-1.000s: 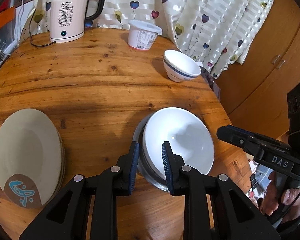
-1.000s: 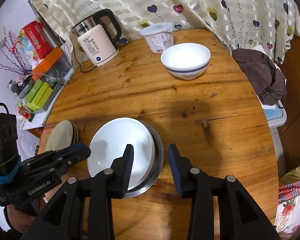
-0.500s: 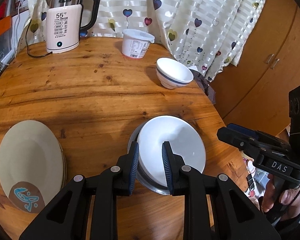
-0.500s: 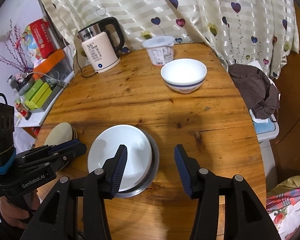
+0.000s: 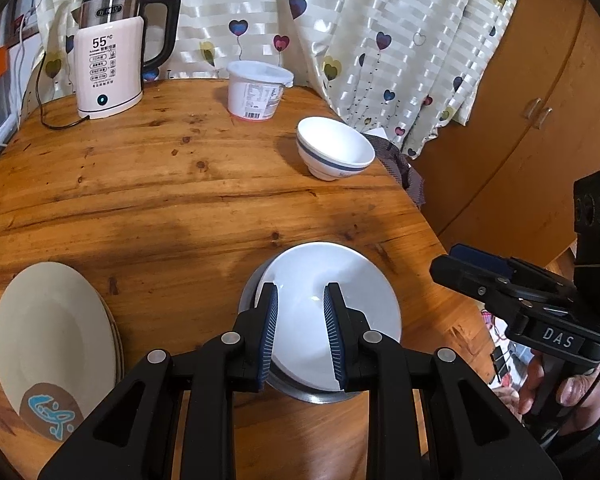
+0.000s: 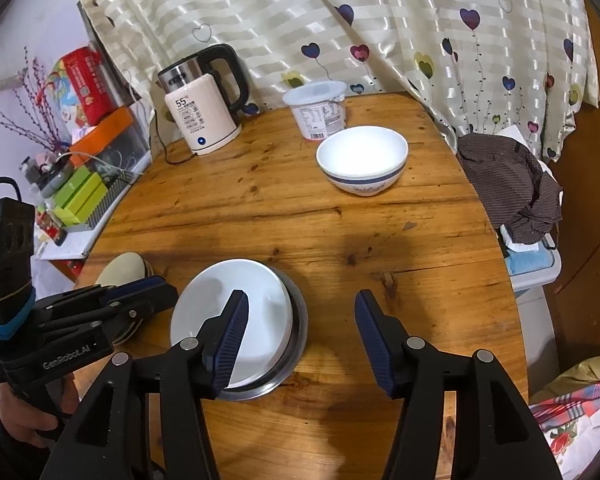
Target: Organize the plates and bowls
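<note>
Scene: a round wooden desk (image 6: 380, 240) is seen from both wrist views, with curtains behind it.
White plate: a white plate (image 5: 332, 312) is resting in a metal bowl (image 6: 298, 328) near the front edge of the desk.
Beige plates: a stack of beige plates (image 5: 52, 344) is set on the left side of the desk, well apart from the metal bowl.
Blue-banded bowl: a blue-banded bowl (image 6: 362, 162) is standing upright toward the far right of the desk, just in front of a white tub (image 6: 318, 110).
Other items: a kettle (image 5: 112, 60) is placed at the back left.
Left tool: the left tool (image 5: 300, 328) is held above the white plate with a narrow gap between its pads; nothing is gripped and no contact with the plate can be made out.
Right tool: the right tool (image 6: 300, 336) is hanging over the desk's front edge; its jaws are opening, and only bare wood and the metal bowl's right rim are seen between them, with nothing pressed.
Step in hand: a release at the metal bowl is judged to be under way, the white plate being set down there.
Next move: the blue-banded bowl is probably to be fetched, which calls for a reach across the desk, jaws wide enough to straddle its rim, and a steady lift so it is not tipped.
</note>
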Demonstrator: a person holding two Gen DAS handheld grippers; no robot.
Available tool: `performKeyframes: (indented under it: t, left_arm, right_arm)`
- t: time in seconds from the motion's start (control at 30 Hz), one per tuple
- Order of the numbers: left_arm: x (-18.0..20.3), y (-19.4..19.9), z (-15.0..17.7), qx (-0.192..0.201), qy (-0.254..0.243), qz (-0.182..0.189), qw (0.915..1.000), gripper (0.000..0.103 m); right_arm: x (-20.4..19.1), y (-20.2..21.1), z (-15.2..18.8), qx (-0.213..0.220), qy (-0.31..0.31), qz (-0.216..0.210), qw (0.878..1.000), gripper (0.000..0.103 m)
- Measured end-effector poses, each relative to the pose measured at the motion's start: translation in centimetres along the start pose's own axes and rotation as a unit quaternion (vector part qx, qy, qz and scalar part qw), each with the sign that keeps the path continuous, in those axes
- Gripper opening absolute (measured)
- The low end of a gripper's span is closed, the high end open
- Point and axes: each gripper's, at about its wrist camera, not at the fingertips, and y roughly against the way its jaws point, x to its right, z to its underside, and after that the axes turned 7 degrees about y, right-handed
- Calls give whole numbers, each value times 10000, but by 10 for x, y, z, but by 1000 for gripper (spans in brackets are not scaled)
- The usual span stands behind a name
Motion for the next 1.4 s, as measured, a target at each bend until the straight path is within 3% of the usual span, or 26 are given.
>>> performKeyframes:
  t: [0.13, 0.23, 0.37, 1.03, 1.1, 1.23, 1.4]
  left_arm:
    - [-9, -4, -1, -41, 142, -12, 9999, 25]
    - [-17, -8, 0, -64, 243, -74, 9997, 25]
    - [-21, -11, 0, -115, 311, -69, 9994, 25]
    - [12, -22, -46, -268, -174, 428, 9986, 25]
    - [16, -23, -53, -236, -247, 404, 9986, 25]
    - [18, -28, -65, -276, -274, 464, 9982, 25]
    - [18, -37, -79, -350, -282, 492, 9978, 25]
  right_arm:
    - [5, -2, 2, 4, -102, -19, 9999, 54]
    - [3, -7, 4, -63, -66, -109, 9999, 32]
    - [1, -20, 7, -247, -63, -253, 9994, 25]
    - [27, -24, -20, -147, -172, -115, 9997, 29]
    - [30, -23, -24, -110, -212, -86, 9997, 32]
    - [41, -22, -31, -24, -376, -90, 9992, 51]
    - [54, -22, -41, 0, -438, 86, 9990, 52]
